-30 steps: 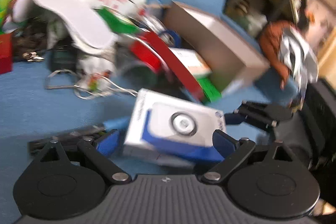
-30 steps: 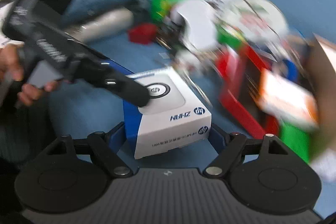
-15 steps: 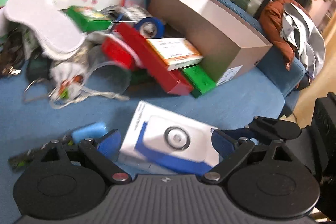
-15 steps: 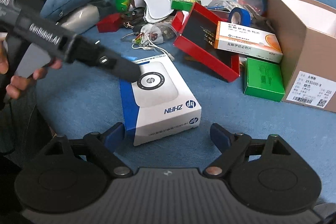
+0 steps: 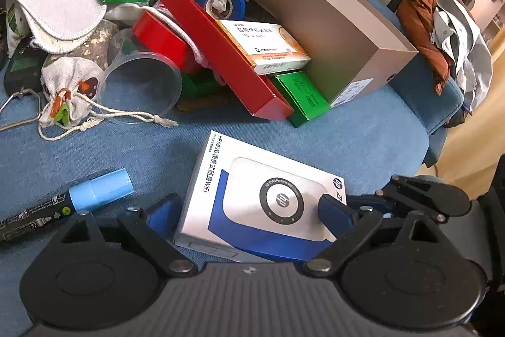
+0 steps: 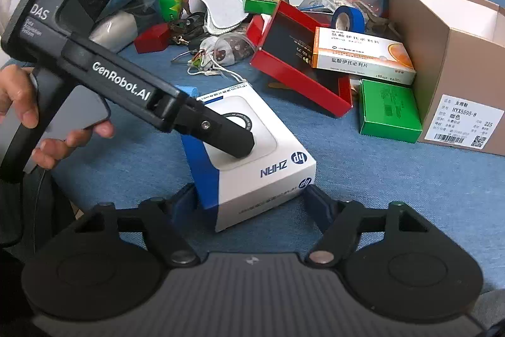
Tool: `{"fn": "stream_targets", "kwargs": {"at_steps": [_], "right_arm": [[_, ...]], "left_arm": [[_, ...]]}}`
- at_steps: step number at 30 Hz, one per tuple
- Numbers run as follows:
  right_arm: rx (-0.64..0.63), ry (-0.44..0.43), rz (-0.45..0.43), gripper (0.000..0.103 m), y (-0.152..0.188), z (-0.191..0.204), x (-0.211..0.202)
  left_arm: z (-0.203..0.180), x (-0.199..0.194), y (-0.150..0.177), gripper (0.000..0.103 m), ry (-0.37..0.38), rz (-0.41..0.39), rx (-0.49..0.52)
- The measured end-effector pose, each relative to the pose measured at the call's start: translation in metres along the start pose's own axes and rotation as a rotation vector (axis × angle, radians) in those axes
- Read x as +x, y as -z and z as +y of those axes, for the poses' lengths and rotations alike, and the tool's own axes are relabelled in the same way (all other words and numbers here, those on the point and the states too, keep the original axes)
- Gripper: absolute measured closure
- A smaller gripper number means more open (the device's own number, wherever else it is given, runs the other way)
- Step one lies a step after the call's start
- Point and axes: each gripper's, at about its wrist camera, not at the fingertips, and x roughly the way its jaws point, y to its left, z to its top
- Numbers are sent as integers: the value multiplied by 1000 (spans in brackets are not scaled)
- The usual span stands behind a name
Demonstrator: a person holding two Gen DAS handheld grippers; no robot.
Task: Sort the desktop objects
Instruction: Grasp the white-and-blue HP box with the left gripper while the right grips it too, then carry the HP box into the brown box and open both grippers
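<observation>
A white and blue HP box [image 5: 252, 195] [image 6: 252, 153] lies on the blue cloth. My left gripper [image 5: 249, 213] is open, its blue pads on either side of the box's near end; one finger rests over the box top in the right wrist view [image 6: 230, 138]. My right gripper [image 6: 252, 204] is open too, its pads either side of the box's near end, and it shows at the right of the left wrist view [image 5: 423, 195]. I cannot tell whether any pad touches the box.
An open brown cardboard box [image 5: 315, 21] [image 6: 457, 52] stands at the right. A pile lies behind: red box [image 5: 221, 52], medicine box [image 5: 265, 46], green boxes [image 5: 300, 97], blue tape roll [image 5: 221, 0], clear cup [image 5: 142, 84], drawstring pouch [image 5: 69, 84]. A blue-capped marker [image 5: 63, 204] lies left.
Both views have steadied and drawn back slightly. The right gripper opened off the HP box. The box now lies flat on the cloth between both open grippers.
</observation>
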Motion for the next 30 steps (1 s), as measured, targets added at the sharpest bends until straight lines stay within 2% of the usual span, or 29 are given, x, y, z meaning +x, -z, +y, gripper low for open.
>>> {"fn": "stream_targets", "kwargs": {"at_steps": [2, 7, 11, 15, 19, 23, 30], "right_arm": [[6, 3, -1, 37, 1, 0, -1], [13, 27, -1, 49, 1, -4, -5], [2, 45, -30, 50, -1, -5, -23], [-39, 80, -115, 50, -7, -3, -59], [-21, 117, -237, 50, -23, -20, -94], [-5, 177, -315, 50, -47, -52, -109], [65, 277, -339, 50, -89, -130, -106]], "left_arm": [[-2, -1, 0, 10, -10, 2, 0], [-8, -11, -1, 26, -31, -10, -35], [-31, -31, -4, 28, -42, -58, 9], [-62, -57, -18, 28, -22, -139, 87], [-85, -66, -54, 29, 16, -222, 128], [-105, -47, -101, 29, 31, -259, 155], [-131, 17, -183, 30, 79, -249, 126]]}}
